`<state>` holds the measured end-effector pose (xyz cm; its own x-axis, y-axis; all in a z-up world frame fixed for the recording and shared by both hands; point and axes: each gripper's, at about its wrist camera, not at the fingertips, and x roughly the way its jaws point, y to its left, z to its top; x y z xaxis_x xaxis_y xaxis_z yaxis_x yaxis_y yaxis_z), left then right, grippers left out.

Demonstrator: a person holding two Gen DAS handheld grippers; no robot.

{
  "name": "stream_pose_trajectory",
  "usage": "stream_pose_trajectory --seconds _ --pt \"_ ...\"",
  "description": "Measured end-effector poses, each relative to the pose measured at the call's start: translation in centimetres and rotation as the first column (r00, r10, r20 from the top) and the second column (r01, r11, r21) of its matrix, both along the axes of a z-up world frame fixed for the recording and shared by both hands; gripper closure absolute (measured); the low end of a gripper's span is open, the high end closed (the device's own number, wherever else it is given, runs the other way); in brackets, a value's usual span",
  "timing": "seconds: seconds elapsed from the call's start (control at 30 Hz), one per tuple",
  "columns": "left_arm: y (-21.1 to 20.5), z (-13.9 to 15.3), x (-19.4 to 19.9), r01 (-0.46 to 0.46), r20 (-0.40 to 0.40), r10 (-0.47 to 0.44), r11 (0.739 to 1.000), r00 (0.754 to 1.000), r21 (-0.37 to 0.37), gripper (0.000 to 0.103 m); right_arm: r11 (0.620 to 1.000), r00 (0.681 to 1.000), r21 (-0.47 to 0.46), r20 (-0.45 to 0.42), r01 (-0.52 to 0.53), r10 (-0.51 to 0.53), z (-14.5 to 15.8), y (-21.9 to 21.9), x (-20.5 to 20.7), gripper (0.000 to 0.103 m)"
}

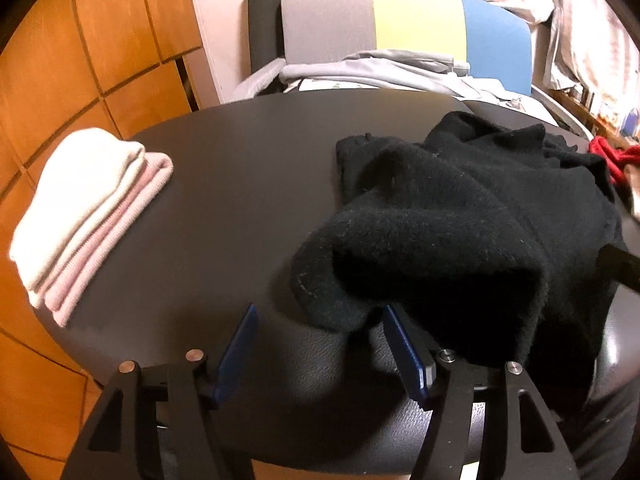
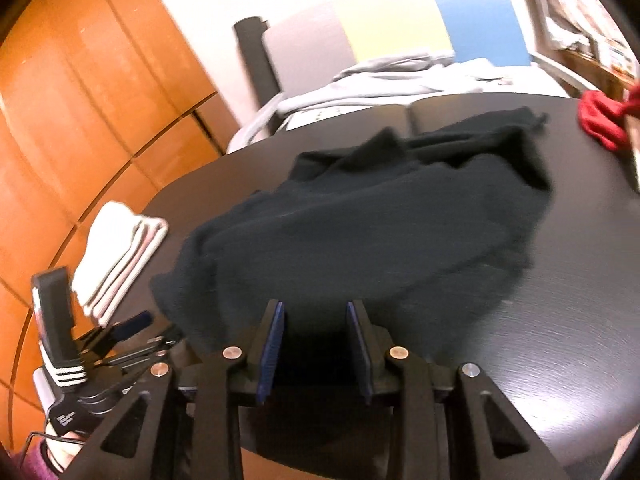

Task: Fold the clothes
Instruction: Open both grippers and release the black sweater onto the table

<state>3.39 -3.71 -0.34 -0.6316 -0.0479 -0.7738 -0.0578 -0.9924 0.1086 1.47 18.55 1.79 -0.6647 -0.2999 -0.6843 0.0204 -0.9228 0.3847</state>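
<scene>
Dark round desk sits close by. Left tongs stand wide open, holding nothing; right tongs are partly open and empty. Black sweater lies rumpled just ahead. Folded clothes sit left. Striped chair stands behind.

A rumpled black fleece garment is lying spread over the dark round table. The right gripper is hovering at its near edge, blue-padded jaws standing apart with black cloth showing between them. At left the left gripper is poking in beside a folded stack of white and pink cloths. A red cloth is sitting at the table's far right.
</scene>
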Motion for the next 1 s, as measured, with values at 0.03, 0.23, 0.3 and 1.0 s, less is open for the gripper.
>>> stream_pose_trajectory --seconds 0.03,0.23,0.3,1.0 --pt "0.0 0.1 0.1 0.003 -0.002 -0.003 1.0 1.0 -0.01 0.036 1.0 1.0 -0.002 0.004 0.017 -0.017 -0.1 0.5 0.2 0.07" --pt "-0.1 0.4 0.8 0.005 -0.006 -0.005 1.0 1.0 -0.007 0.03 0.993 0.993 -0.039 0.048 0.109 -0.107 -1.1 3.3 1.2 0.069" --pt "-0.1 0.4 1.0 0.016 -0.012 -0.016 1.0 1.0 -0.017 0.029 0.993 0.992 -0.035 0.055 0.116 -0.114 -1.4 3.7 1.6 0.068" --pt "7.5 2.3 1.8 0.336 -0.224 -0.403 0.898 0.887 -0.283 0.001 0.96 0.967 -0.136 0.107 0.246 -0.233 -1.6 9.7 -2.4 0.056"
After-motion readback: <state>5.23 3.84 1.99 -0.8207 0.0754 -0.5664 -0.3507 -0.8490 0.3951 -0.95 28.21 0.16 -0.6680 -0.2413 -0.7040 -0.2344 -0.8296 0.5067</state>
